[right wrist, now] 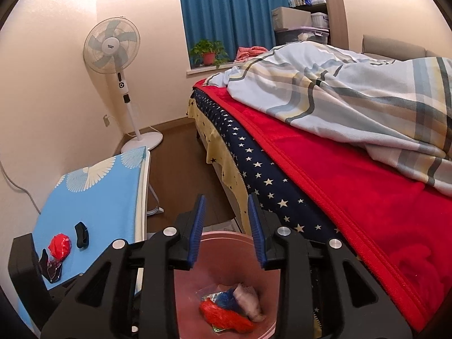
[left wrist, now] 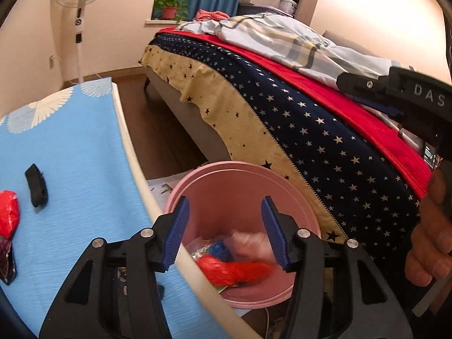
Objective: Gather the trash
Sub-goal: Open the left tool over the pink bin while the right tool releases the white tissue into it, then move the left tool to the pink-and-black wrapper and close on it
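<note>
Currently, both your hand-held grippers, left (left wrist: 224, 226) and right (right wrist: 227, 231), are released and empty above the pink bin (left wrist: 308, 200) holding several wrappers (right wrist: 226, 315); the red wrapper (right wrist: 59, 245), black strap (right wrist: 81, 235) and dark wrapper (right wrist: 50, 267) remain on the desk (right wrist: 113, 192).

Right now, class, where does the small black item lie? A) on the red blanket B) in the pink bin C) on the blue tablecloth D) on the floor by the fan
C: the black item lies on the blue tablecloth, beside a red wrapper.

Black grippers (left wrist: 224, 230), ribbed blue pads (right wrist: 197, 230), silver screws.
</note>
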Action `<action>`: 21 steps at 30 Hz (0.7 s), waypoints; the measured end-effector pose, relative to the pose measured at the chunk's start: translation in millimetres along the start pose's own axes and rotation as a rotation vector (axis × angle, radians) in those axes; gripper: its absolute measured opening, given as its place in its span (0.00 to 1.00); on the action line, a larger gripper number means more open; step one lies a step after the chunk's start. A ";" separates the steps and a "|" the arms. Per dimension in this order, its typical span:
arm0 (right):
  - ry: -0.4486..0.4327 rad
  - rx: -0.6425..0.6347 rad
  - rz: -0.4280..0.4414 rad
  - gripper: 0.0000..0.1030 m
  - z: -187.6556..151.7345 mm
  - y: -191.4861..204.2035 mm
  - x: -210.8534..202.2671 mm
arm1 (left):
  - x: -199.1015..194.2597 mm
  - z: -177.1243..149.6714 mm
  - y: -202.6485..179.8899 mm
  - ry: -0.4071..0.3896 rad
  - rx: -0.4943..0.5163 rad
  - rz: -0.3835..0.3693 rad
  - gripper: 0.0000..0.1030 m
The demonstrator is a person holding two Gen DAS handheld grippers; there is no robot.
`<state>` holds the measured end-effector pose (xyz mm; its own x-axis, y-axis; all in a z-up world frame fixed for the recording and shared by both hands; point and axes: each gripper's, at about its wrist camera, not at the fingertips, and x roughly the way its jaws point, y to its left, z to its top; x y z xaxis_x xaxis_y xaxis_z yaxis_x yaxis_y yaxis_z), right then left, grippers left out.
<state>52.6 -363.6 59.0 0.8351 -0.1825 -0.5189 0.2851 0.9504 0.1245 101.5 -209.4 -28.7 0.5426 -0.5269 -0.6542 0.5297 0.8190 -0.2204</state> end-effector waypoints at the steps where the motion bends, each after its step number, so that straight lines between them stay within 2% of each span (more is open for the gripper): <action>1: 0.000 -0.001 0.002 0.31 -0.1 0.9 0.4 | -2.3 -0.2 1.3 -0.003 0.000 0.003 0.51; 11: -0.014 -0.031 0.054 0.31 -2.4 17.4 -2.5 | -31.5 -0.6 21.7 -0.056 -0.017 0.050 0.50; 21: -0.020 -0.066 0.125 0.31 -6.9 49.2 -3.6 | -73.3 -9.3 68.9 -0.112 -0.097 0.166 0.44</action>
<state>60.4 -314.5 61.2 0.8716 -0.0656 -0.4858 0.1468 0.9805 0.1310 92.2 -112.2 -2.7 0.6888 -0.4006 -0.6042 0.3649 0.9118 -0.1885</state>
